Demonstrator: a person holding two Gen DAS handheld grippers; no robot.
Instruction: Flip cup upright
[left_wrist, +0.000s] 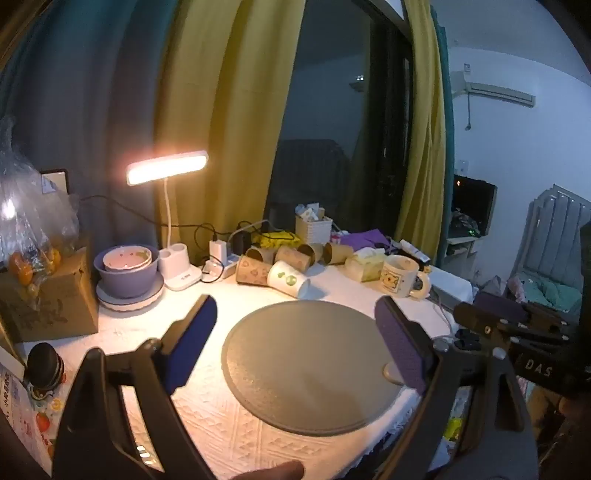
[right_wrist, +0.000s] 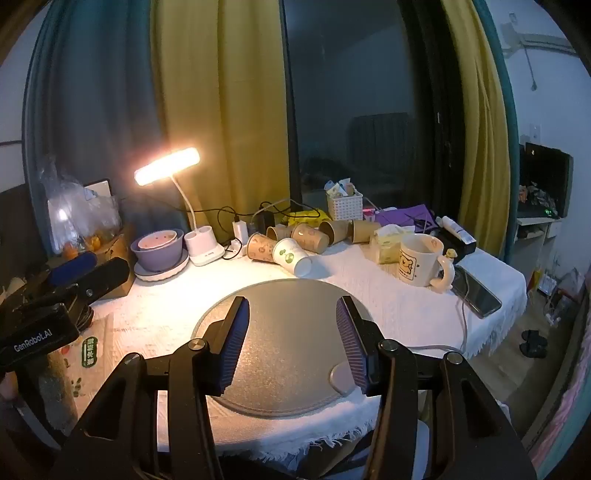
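We hold both the left gripper (left_wrist: 295, 332) and right gripper (right_wrist: 291, 332) empty, jaws spread, above the round grey mat (right_wrist: 288, 354), with the white paper cup (right_wrist: 293, 256) lying on its side beyond.

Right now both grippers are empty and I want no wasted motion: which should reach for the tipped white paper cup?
Probably the left hand-held gripper: open, and nearer the white paper cup with green print lying tipped beyond the round grey mat. The right hand-held gripper sits further back.

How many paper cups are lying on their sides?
6. One white cup lies nearest the round mat; five brown cups lie in a row behind it. More may hide behind them.
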